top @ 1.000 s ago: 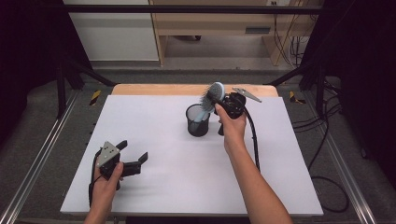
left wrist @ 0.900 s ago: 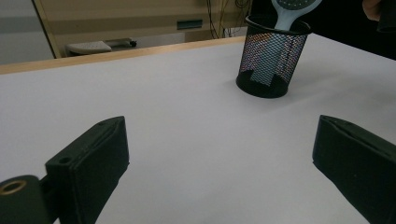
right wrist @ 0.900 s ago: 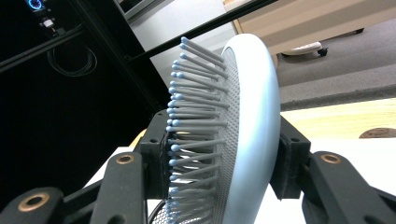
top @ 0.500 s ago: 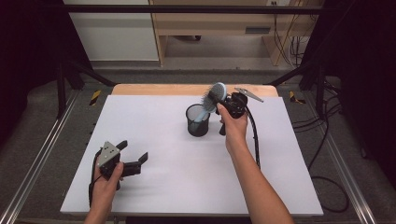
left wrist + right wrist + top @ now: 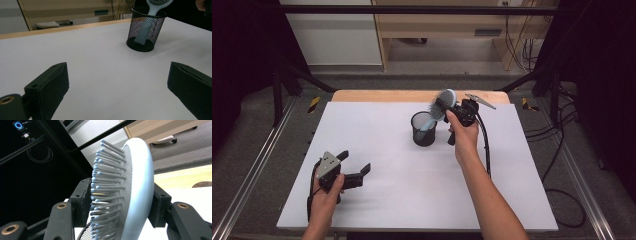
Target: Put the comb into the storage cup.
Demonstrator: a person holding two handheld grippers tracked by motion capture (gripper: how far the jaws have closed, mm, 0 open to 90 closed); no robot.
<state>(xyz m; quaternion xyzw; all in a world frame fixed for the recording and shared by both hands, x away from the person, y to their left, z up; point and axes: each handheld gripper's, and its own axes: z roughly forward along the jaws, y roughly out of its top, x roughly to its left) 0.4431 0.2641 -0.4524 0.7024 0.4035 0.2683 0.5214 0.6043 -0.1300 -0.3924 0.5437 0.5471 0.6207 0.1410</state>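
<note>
Right gripper (image 5: 447,106) is held above the far middle of the table (image 5: 412,195), with the head of a pale blue hairbrush (image 5: 441,106) between its jaws. Its jaws have just been opening a little; in the right gripper view the brush head (image 5: 130,192) is seen standing between the two black pads, the bristles turned toward one pad and the smooth back lying against the other. Whether the bristle-side pad presses on the brush cannot be told for certain, though the brush is enclosed closely on both sides. Just below and to the left of this gripper, the handle of the brush is seen reaching down into a black mesh cup (image 5: 424,130), which stands upright on the white sheet. Left gripper (image 5: 357,172) is held low at the near left of the table, well apart from the cup, its jaws spread wide with nothing between them. In the left gripper view the cup (image 5: 145,32) is seen farther off beyond the right jaw, with the brush handle (image 5: 153,8) rising from it.
</note>
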